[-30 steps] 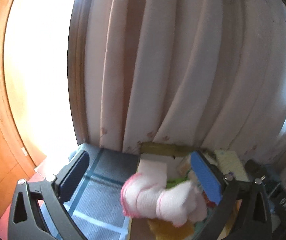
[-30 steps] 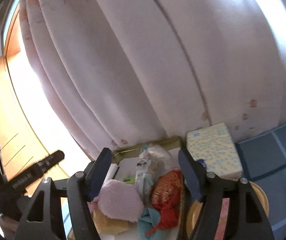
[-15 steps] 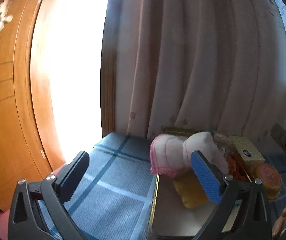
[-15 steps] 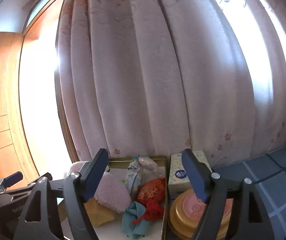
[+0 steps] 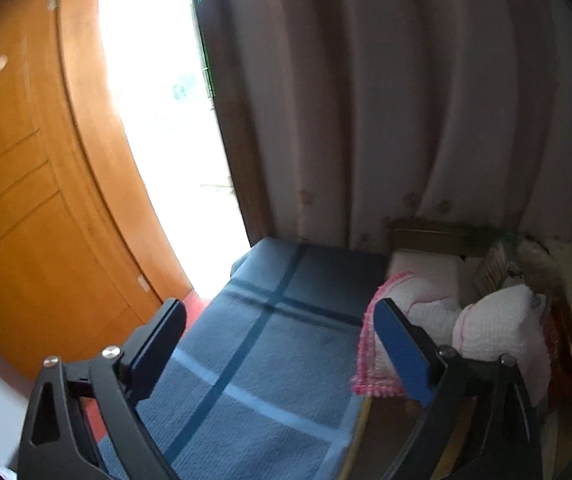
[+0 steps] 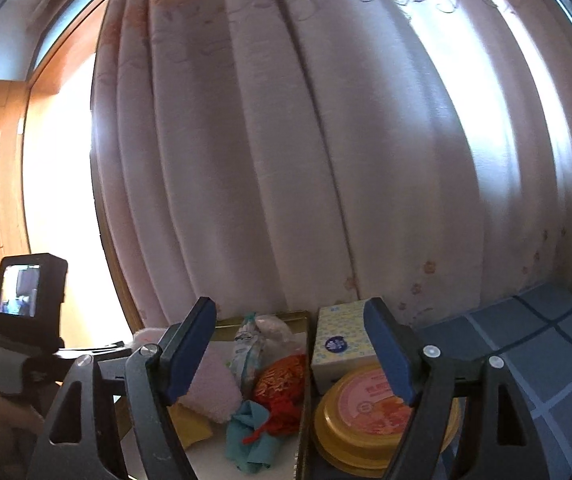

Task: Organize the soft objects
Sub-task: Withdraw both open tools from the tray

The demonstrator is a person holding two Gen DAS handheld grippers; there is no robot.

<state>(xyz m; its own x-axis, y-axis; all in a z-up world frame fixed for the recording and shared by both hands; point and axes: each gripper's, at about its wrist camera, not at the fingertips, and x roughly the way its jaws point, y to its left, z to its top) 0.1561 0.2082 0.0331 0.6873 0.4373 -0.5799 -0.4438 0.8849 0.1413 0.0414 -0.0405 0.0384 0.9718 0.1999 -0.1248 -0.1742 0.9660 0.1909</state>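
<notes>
A pink-and-white towel (image 5: 466,328) lies over the left rim of a gold tray (image 5: 430,236), just right of my left gripper (image 5: 278,344), which is open and empty over the blue cloth. In the right wrist view the tray (image 6: 302,316) holds the pink towel (image 6: 210,392), a yellow cloth (image 6: 192,426), a teal cloth (image 6: 252,436), a red-and-gold pouch (image 6: 282,380) and a wrapped packet (image 6: 248,352). My right gripper (image 6: 290,352) is open and empty above the tray's right side.
A tissue box (image 6: 338,340) and a round yellow tin (image 6: 366,412) stand right of the tray. Pink curtains (image 6: 306,140) hang behind. An orange wooden door (image 5: 26,200) is at the left. The left gripper's camera (image 6: 26,292) shows at left. The blue checked cloth (image 5: 266,340) covers the table.
My left gripper has swung left, away from the tray, so the towel now sits at its right finger. My right gripper has pulled back and tilted up slightly.
</notes>
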